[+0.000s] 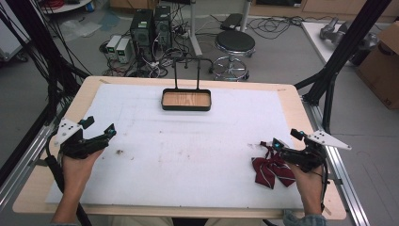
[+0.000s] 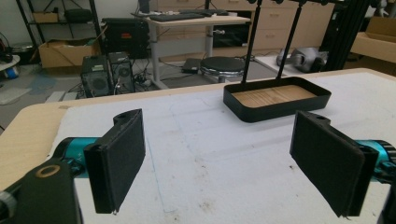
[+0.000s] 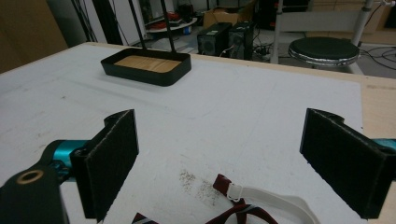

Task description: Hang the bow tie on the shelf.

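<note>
On the white mat (image 1: 188, 141) of a lab table, I held my right gripper (image 1: 282, 149), jaws wide apart, just over the striped bow tie (image 1: 269, 170) near right, apparently lining up a grasp, while my left gripper (image 1: 99, 136) waited equally agape near left, the black tray (image 1: 186, 100) far centre.

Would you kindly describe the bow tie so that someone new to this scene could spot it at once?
Start from the white mat covering the wooden table, then look to its near right corner, just beneath the right tool. The bow tie lies there: dark red cloth with pale stripes and a white strap. It is the only soft, coloured thing on the mat; the black tray sits far off at the back.
</note>
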The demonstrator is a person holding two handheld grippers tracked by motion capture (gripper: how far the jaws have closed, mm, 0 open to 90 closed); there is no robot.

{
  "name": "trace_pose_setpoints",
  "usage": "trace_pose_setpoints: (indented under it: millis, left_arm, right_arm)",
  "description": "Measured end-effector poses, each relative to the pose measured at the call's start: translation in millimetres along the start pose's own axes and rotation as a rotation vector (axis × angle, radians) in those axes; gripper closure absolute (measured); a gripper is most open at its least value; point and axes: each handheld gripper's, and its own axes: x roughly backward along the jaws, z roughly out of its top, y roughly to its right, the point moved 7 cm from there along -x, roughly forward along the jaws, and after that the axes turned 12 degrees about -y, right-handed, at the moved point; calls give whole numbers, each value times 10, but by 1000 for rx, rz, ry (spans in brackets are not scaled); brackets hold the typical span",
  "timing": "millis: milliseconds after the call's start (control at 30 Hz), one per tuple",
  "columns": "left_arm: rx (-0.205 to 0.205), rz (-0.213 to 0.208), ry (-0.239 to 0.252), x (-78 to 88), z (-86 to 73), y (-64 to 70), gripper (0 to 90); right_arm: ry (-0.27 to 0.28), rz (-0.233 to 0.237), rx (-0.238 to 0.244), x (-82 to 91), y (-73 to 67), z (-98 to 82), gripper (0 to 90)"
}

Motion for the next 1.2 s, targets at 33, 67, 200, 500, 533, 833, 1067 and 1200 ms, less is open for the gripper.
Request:
trace_pose_setpoints:
  millis: [33, 67, 200, 500, 533, 833, 1067, 1200]
  left_arm:
    - [0, 0, 0, 0, 0, 0, 185]
    - [4, 0, 4, 9, 2, -6, 185]
    - [7, -4, 5, 10, 2, -1, 185]
    - [-4, -35, -12, -26, -14, 54, 187]
    - [-5, -33, -12, -29, -12, 60, 187]
    - [-4, -35, -9, -20, -3, 60, 190]
    - [-7, -43, -6, -16, 3, 80, 193]
    - [-5, -50, -9, -33, -10, 92, 193]
  right_arm:
    - [-2, 1, -1, -1, 3, -2, 107]
    - [-1, 2, 0, -1, 2, -1, 107]
    - [7, 8, 8, 4, -13, 7, 107]
    - [20, 20, 6, 33, -8, 18, 107]
    - [24, 18, 2, 43, -2, 19, 107]
    - [-21, 48, 40, 16, -25, -20, 107]
    - [-87, 103, 114, -11, -15, -94, 107]
    - [-142, 125, 157, -31, 14, -178, 153]
